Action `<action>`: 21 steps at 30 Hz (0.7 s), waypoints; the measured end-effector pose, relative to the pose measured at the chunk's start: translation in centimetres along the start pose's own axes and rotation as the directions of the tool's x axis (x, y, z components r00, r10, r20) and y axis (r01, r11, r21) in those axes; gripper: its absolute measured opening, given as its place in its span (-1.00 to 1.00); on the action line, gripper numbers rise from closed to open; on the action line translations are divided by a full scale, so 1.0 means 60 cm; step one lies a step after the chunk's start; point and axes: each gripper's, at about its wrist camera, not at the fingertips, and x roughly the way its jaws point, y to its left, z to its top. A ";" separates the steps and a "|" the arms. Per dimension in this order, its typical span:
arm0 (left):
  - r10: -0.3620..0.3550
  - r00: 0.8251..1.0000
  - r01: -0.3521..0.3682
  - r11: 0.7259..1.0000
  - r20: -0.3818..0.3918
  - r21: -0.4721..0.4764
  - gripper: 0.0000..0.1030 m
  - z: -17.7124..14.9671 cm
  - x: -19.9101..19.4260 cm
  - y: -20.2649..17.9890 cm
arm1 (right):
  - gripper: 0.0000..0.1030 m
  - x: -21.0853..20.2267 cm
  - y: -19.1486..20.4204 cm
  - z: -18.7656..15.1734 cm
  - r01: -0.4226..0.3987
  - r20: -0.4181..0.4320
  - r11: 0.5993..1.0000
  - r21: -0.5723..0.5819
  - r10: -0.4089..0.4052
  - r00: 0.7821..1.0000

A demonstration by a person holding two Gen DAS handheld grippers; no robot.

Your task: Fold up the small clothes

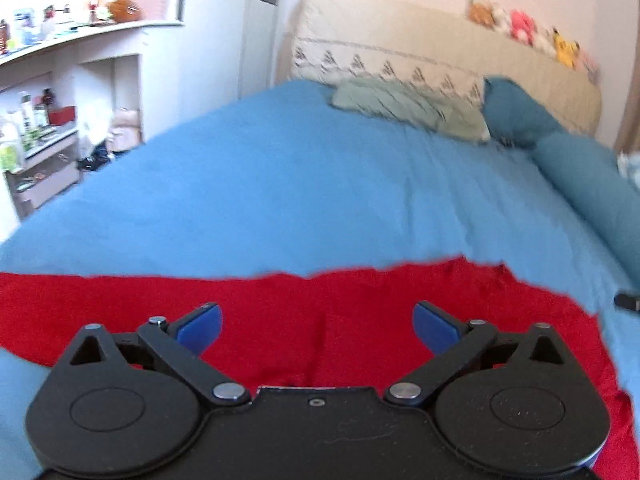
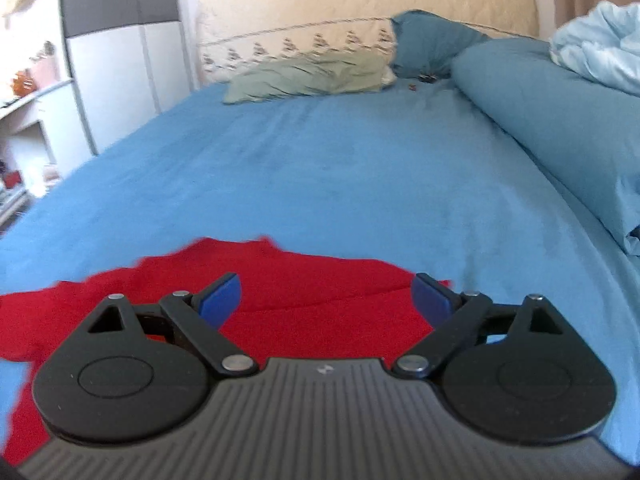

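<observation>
I hold both grippers, left gripper (image 1: 318, 326) and right gripper (image 2: 326, 300), spread wide and empty above the red garment (image 1: 360, 300) (between folds, I judge). Next I need an edge to pinch.

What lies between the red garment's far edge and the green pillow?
Only bare blue bedsheet lies between the red garment and the green pillow; both wrist views show it.

A blue bedsheet (image 2: 340, 168) covers the bed, with a pale green pillow (image 2: 308, 78) lying at its far end against a cream quilted headboard (image 2: 360, 4). A dark teal pillow (image 2: 428, 40) leans beside the green one, and a long teal bolster (image 2: 552, 108) runs down the bed's right side, a crumpled light blue blanket (image 2: 600, 48) behind it. Plush toys (image 1: 524, 30) line the headboard's top (their shapes are blurred). White shelves (image 1: 60, 92) crowded with bottles stand at the left, near a white wardrobe (image 2: 120, 60).
</observation>
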 end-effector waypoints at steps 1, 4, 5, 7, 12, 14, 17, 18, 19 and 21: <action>0.006 1.000 -0.006 1.000 0.008 -0.013 1.00 0.010 -0.018 0.012 | 1.00 -0.014 0.020 0.005 -0.011 -0.001 1.000 -0.008 0.011 1.000; 0.035 0.998 -0.033 0.998 0.048 -0.044 1.00 0.039 -0.074 0.060 | 1.00 -0.056 0.084 0.012 -0.063 0.000 0.997 -0.049 0.063 0.998; 0.047 0.997 -0.044 0.998 0.054 -0.051 1.00 0.048 -0.086 0.074 | 1.00 -0.067 0.107 0.014 -0.089 0.001 0.994 -0.061 0.089 0.996; 0.089 0.994 -0.084 0.994 0.068 -0.070 1.00 0.059 -0.111 0.111 | 1.00 -0.087 0.154 0.014 -0.145 0.005 0.987 -0.073 0.146 0.989; 0.182 0.982 -0.175 0.977 0.055 -0.121 1.00 0.055 -0.130 0.209 | 1.00 -0.080 0.271 0.008 -0.223 -0.061 0.969 -0.108 0.218 0.974; 0.206 0.978 -0.199 0.969 0.038 -0.143 1.00 0.040 -0.126 0.255 | 1.00 -0.065 0.313 -0.004 -0.265 -0.095 0.960 -0.094 0.256 0.962; 0.236 0.972 -0.234 0.952 -0.011 -0.198 1.00 0.013 -0.112 0.324 | 1.00 -0.035 0.368 -0.024 -0.296 -0.134 0.950 -0.098 0.282 0.950; 0.241 0.970 -0.241 0.944 -0.028 -0.225 1.00 0.000 -0.103 0.348 | 1.00 -0.034 0.382 -0.037 -0.307 -0.146 0.946 -0.104 0.291 0.946; 0.241 0.970 -0.243 0.937 -0.041 -0.251 1.00 -0.010 -0.096 0.368 | 1.00 -0.027 0.400 -0.047 -0.314 -0.160 0.943 -0.113 0.295 0.942; 0.224 0.972 -0.235 0.919 -0.071 -0.315 0.90 -0.035 -0.074 0.409 | 1.00 -0.014 0.434 -0.066 -0.320 -0.182 0.938 -0.137 0.294 0.939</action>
